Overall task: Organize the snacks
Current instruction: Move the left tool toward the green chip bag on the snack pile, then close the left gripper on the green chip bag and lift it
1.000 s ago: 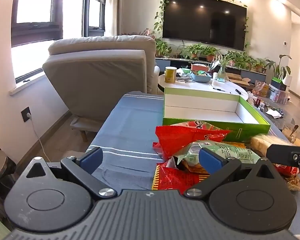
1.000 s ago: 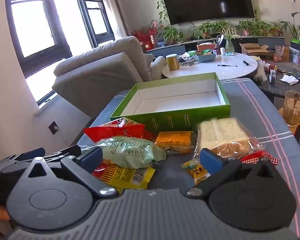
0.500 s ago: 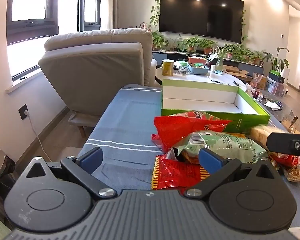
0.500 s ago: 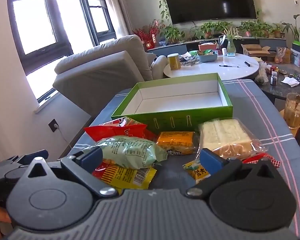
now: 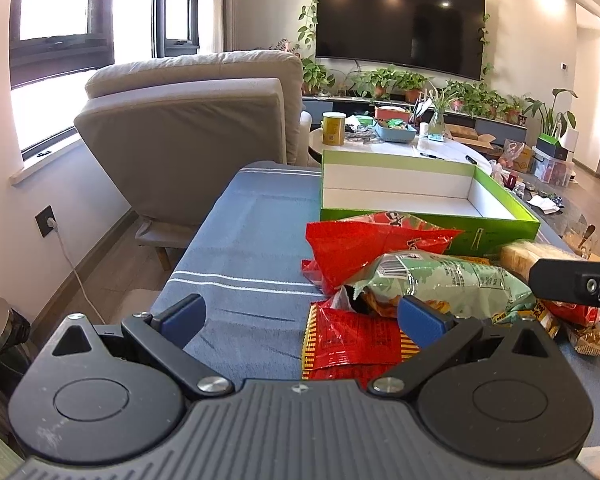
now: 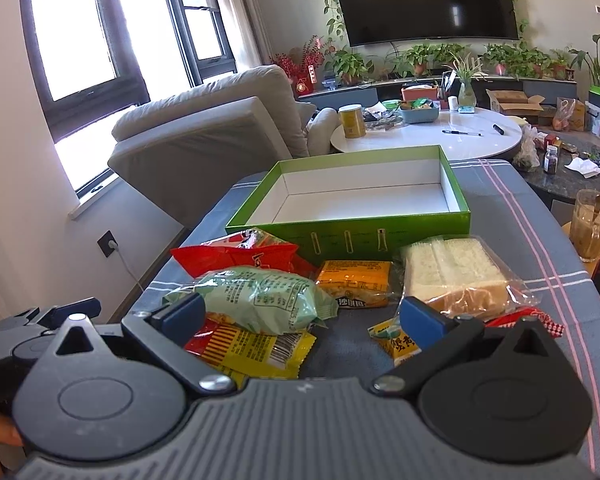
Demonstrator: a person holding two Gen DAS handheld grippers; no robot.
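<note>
Blue striped cloth [image 6: 500, 196] covers the table where a heap of snacks waits before an empty green box [image 6: 352, 232]. Left gripper [image 5: 300, 316] hovers spread wide, holding nothing, over the red packet [image 5: 352, 340]. Right gripper [image 6: 300, 314] likewise gapes empty above the pale green bag [image 6: 260, 296] and bread [image 6: 452, 276]. Best to take the top bag first, pinching its middle gently so nothing inside gets crushed

Your table wears a blue striped cloth [image 6: 500, 196]. On it lie a green box [image 6: 352, 236] and snack packets [image 6: 260, 296] just beside it.
</note>
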